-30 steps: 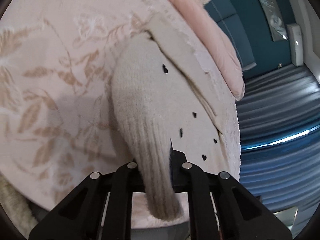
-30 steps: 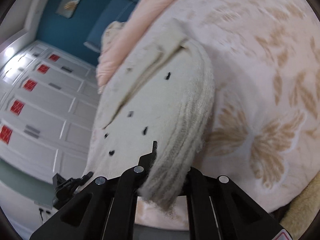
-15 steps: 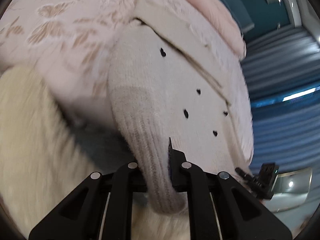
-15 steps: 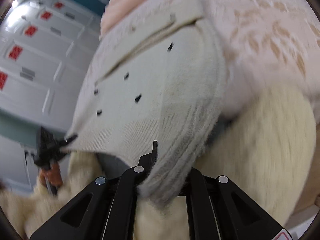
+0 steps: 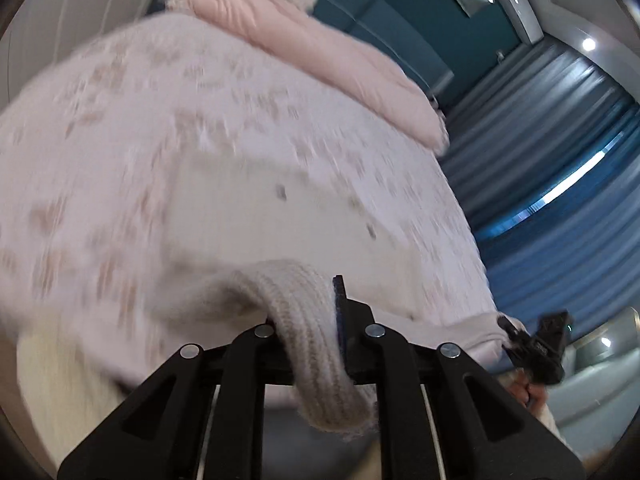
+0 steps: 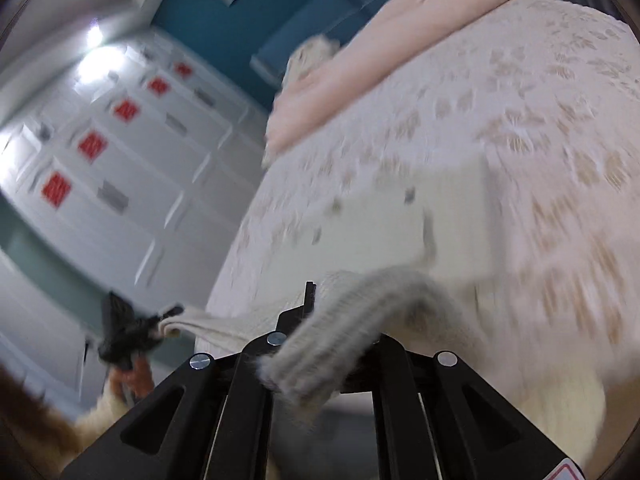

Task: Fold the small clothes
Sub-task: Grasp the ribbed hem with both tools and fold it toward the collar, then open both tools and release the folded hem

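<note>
A small cream knit cardigan (image 5: pixel 304 236) with dark buttons lies stretched over the near part of a bed, blurred by motion. My left gripper (image 5: pixel 308 320) is shut on one ribbed cuff corner (image 5: pixel 316 364) of it. My right gripper (image 6: pixel 332 328) is shut on the other ribbed corner (image 6: pixel 340 336). The cardigan (image 6: pixel 380 232) spans between the two. The right gripper shows at the far right of the left wrist view (image 5: pixel 544 344), and the left gripper at the left of the right wrist view (image 6: pixel 124 332).
The bed has a pale floral bedspread (image 5: pixel 132 128) and a pink duvet (image 5: pixel 320 48) at its far end. A fluffy cream blanket (image 6: pixel 560 404) hangs at the bed's near edge. White wardrobes (image 6: pixel 104 168) stand to the left, blue curtains (image 5: pixel 560 208) to the right.
Both grippers have pulled back and down toward the bed's near edge, dragging the cardigan with them. It now lies flatter and more stretched out, and more of the room shows.
</note>
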